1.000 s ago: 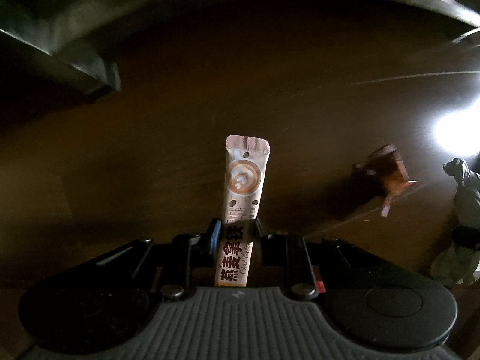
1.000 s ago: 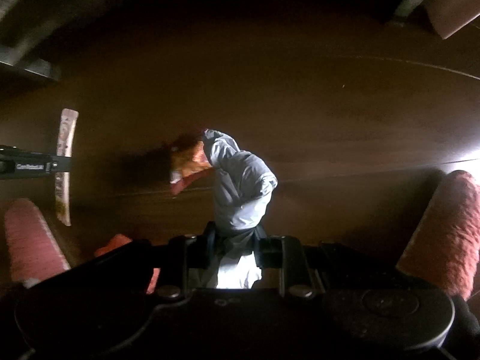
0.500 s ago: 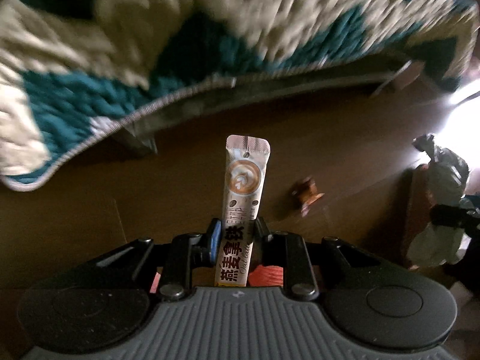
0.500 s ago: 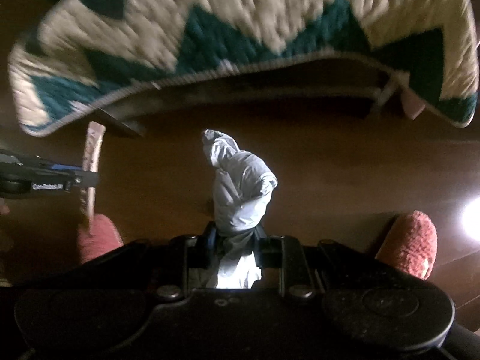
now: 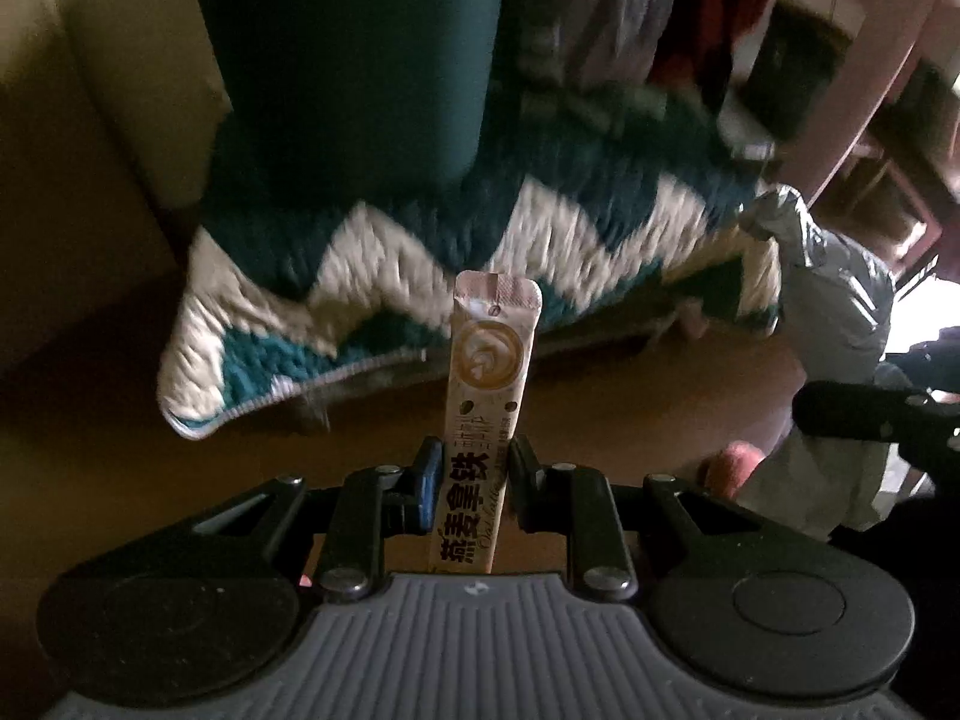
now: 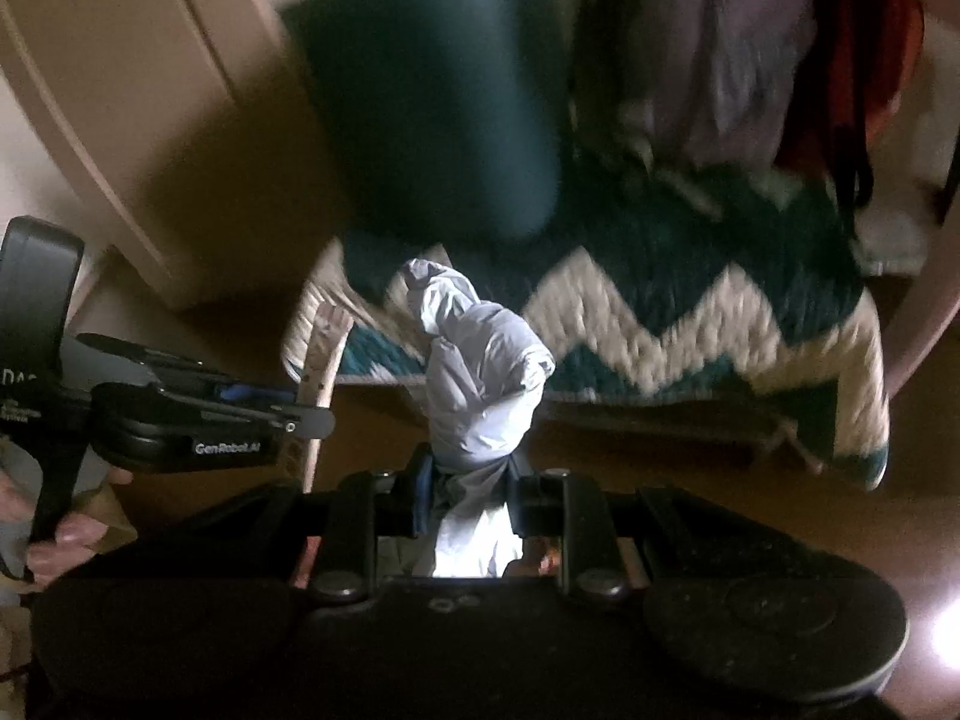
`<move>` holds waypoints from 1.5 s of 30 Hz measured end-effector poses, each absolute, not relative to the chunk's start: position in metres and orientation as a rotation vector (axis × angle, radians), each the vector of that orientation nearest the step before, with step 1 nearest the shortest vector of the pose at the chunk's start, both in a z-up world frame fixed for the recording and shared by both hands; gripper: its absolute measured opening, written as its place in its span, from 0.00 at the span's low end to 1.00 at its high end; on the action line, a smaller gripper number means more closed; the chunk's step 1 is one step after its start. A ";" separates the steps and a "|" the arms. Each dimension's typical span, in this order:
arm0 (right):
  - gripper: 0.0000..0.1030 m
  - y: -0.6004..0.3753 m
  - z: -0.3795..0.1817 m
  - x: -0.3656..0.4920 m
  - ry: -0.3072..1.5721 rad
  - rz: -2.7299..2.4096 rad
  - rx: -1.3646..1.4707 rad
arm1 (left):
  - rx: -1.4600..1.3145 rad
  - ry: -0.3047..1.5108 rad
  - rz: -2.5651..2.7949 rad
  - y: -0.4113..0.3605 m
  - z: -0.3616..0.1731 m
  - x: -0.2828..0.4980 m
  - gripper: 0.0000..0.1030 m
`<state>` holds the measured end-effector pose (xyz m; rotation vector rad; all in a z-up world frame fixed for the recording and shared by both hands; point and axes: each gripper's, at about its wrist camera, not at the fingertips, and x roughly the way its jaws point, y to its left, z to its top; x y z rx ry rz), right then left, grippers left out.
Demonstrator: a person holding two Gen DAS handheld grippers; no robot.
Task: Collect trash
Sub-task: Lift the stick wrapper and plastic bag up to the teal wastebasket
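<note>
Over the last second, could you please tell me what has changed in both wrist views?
Both grippers tilted up from the dark wooden floor: the views now take in the teal-and-cream zigzag blanket and the furniture behind it, and the small orange wrapper on the floor has dropped out of sight. Unchanged: the left gripper stays shut on the coffee sachet, the right gripper on the crumpled grey bag.

I'm in a home, a bedroom by the look of it: a bed covered with a teal-and-cream zigzag blanket (image 5: 384, 276) fills my view, its edge hanging over a brown wooden floor (image 5: 180, 456). Clothes (image 6: 738, 60) hang behind it (lilac and red, blurred), a dark teal pillow (image 6: 432, 120) stands at the head, and a cream panelled door (image 6: 108, 120) is to one side.
</note>
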<state>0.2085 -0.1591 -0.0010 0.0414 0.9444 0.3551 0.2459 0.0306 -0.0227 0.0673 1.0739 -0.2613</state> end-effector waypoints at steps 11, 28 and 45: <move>0.21 -0.145 0.102 0.197 0.706 0.360 -0.180 | 0.055 0.832 -0.197 0.025 0.101 0.237 0.22; 0.21 -0.125 0.209 0.280 0.481 0.291 -0.163 | -0.055 0.603 -0.074 0.035 0.239 0.320 0.22; 0.21 -0.092 0.174 0.428 0.548 0.293 -0.173 | -0.061 0.643 -0.016 0.038 0.218 0.468 0.22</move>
